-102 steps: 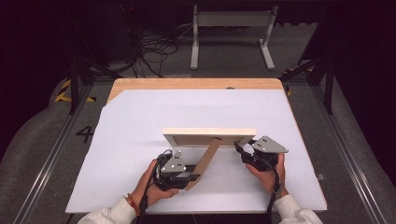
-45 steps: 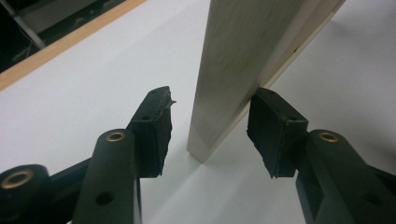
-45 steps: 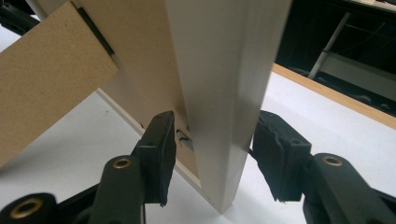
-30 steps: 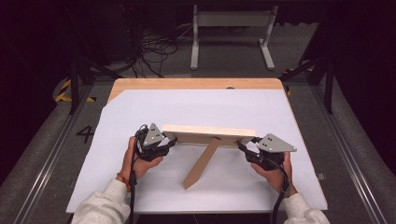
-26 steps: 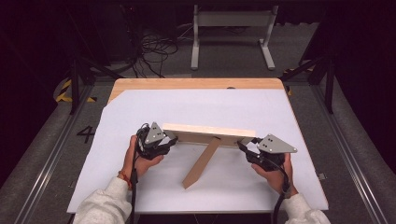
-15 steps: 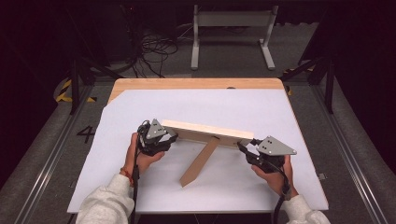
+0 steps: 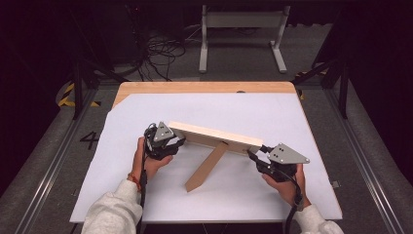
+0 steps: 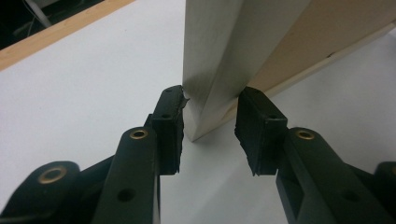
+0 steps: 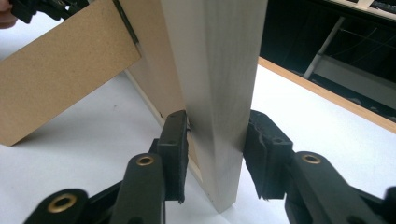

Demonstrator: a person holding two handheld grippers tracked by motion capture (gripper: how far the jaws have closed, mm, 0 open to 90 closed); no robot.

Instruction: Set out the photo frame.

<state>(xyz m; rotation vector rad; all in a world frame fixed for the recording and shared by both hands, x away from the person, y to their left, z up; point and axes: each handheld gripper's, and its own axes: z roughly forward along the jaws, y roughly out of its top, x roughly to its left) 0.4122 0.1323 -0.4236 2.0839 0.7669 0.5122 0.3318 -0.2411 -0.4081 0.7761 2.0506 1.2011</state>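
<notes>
A pale wooden picture frame (image 7: 214,136) stands on edge on the white sheet (image 7: 243,107), propped by a brown fibreboard back leg (image 7: 207,166) that points toward me. My left gripper (image 7: 170,141) is shut on the frame's left end; in the left gripper view its pads (image 8: 170,123) press both sides of the frame corner (image 8: 219,60). My right gripper (image 7: 255,155) is shut on the right end. In the right gripper view its gripper (image 9: 215,149) clamps the frame's edge (image 9: 215,70), with the leg (image 9: 60,70) off to the left.
The sheet covers most of a wooden table, whose bare far edge (image 7: 204,87) shows. On the dark floor beyond it are a grey metal stand (image 7: 241,19) and loose cables (image 7: 160,48). Rails run along both sides of the table.
My left gripper left the leg near the front and took the frame's left end. Since then the frame has swung, left end farther away, right end nearer to me.
</notes>
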